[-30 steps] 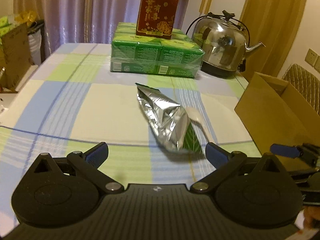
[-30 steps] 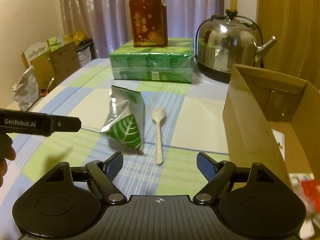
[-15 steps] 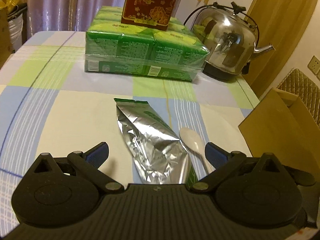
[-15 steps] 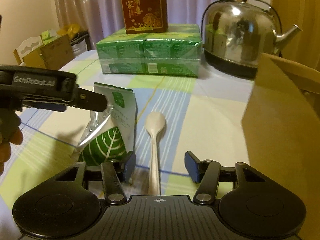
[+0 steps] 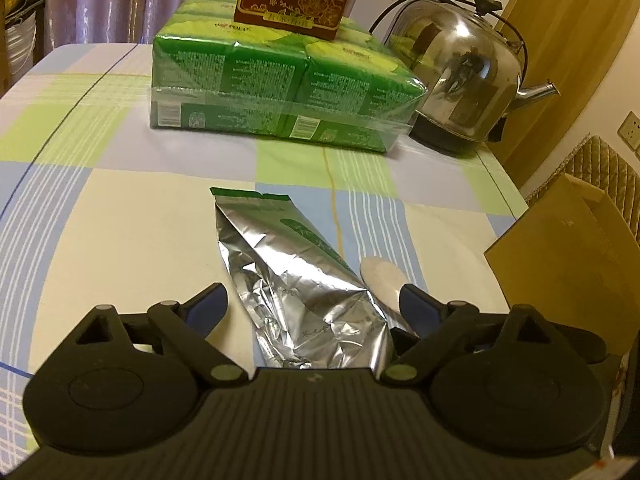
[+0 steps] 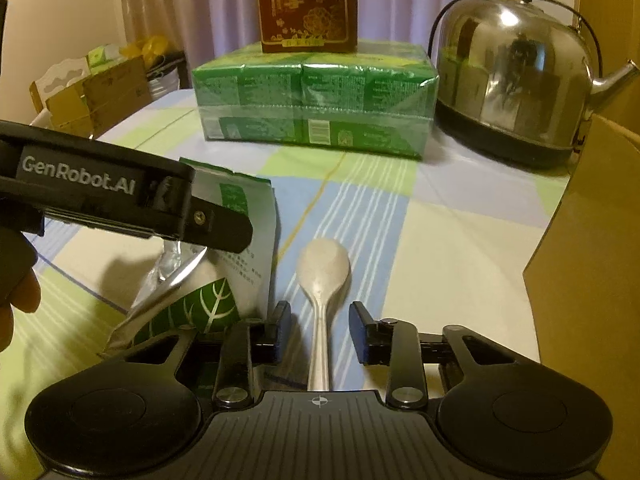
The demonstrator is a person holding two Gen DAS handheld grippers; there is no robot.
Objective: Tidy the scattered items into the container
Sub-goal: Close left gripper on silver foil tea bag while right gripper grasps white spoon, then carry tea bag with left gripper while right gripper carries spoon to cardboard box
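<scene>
1. Now we see our left hand-held gripper [image 5: 312, 312] spread wide, its blue-tipped fingers [image 5: 208, 307] on either side of the foil pouch [image 5: 296, 280] without touching it — nothing is held.
2. Our right hand-held gripper [image 6: 319, 330] is narrowed but not closed; its dark pads [image 6: 280, 330] flank the handle of the white spoon [image 6: 323, 276], with a visible gap on each side, so it grips nothing yet.
3. Seen from the right wrist, the left hand-held gripper's black body, marked "GenRobot.AI", reaches in from the left and hangs over the upper part of the foil pouch; a fingertip of the person's hand [image 6: 18, 300] shows at the left edge.
4. Between the two tools the foil pouch lies crumpled on the checked counter [image 5: 120, 216], silver side up in the left view, its green leaf print facing the right camera.
5. The spoon lies just right of the pouch — bowl pointing away from us, handle running back under the right tool.
6. To the right stands the cardboard box [image 5: 568, 264], its brown wall near the spoon but apart from it.
7. Farther back sit a wrapped green pack [image 6: 316, 104] with a red box [image 6: 306, 4] on top, and a steel kettle [image 6: 508, 92] beside them.
</scene>
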